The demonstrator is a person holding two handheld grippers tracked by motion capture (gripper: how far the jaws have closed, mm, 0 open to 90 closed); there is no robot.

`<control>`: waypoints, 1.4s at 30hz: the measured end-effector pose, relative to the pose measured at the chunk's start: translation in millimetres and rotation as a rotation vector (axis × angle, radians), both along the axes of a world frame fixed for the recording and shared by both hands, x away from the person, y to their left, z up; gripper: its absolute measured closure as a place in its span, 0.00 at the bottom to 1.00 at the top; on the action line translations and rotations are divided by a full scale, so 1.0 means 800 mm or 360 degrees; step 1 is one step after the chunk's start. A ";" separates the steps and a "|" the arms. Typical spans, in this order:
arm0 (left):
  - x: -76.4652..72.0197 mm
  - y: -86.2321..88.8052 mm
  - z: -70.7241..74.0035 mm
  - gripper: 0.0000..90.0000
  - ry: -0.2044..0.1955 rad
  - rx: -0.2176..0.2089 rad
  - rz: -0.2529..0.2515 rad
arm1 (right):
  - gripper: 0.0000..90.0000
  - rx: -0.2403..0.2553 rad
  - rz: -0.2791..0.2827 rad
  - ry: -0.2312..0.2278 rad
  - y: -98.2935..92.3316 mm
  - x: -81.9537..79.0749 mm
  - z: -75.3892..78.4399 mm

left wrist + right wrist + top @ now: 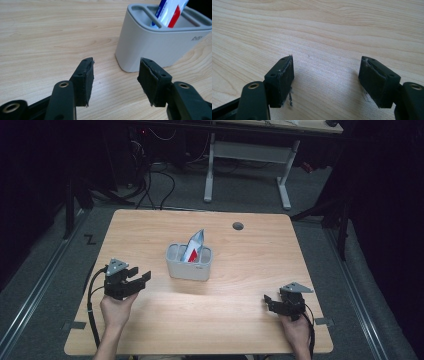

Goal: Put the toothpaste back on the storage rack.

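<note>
A grey slotted holder (189, 262) stands near the middle of the wooden table (150, 227), with a white, red and blue toothpaste tube (194, 248) leaning upright in it. My left gripper (141, 277) is open at the table's left, a short way from the holder, jaws pointing toward it. In the left gripper view the holder (152, 47) and the tube (168, 12) sit just beyond the open left gripper (115, 75). My right gripper (269, 302) is open low over the bare wood at the front right; the right gripper (327, 75) holds nothing.
A round cable hole (238, 226) lies in the tabletop behind the holder. Beyond the table are a white desk frame (247, 155) and cables on a dark floor. A metal rail (30, 295) runs along the left.
</note>
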State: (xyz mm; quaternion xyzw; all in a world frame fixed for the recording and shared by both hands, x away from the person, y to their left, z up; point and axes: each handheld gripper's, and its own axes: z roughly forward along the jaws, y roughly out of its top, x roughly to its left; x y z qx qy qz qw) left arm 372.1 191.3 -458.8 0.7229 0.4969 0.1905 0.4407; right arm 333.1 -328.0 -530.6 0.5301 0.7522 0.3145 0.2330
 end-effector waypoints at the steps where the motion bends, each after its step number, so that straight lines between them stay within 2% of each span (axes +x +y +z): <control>1: 0.000 0.000 -0.001 0.52 0.0001 0.0005 0.0001 | 0.32 0.0000 0.0000 0.0000 0.000 0.000 0.000; 15: -0.003 0.002 -0.020 0.51 0.0032 0.0024 0.0024 | 0.32 0.0000 0.0000 0.0000 0.000 0.000 0.000; 30: -0.006 0.014 -0.044 0.51 0.0089 -0.0005 0.0086 | 0.32 0.0001 -0.0004 0.0002 0.000 0.000 0.000; 42: -0.002 0.014 -0.057 0.49 0.0118 0.0052 0.0117 | 0.32 0.0001 -0.0002 0.0001 0.000 0.000 0.000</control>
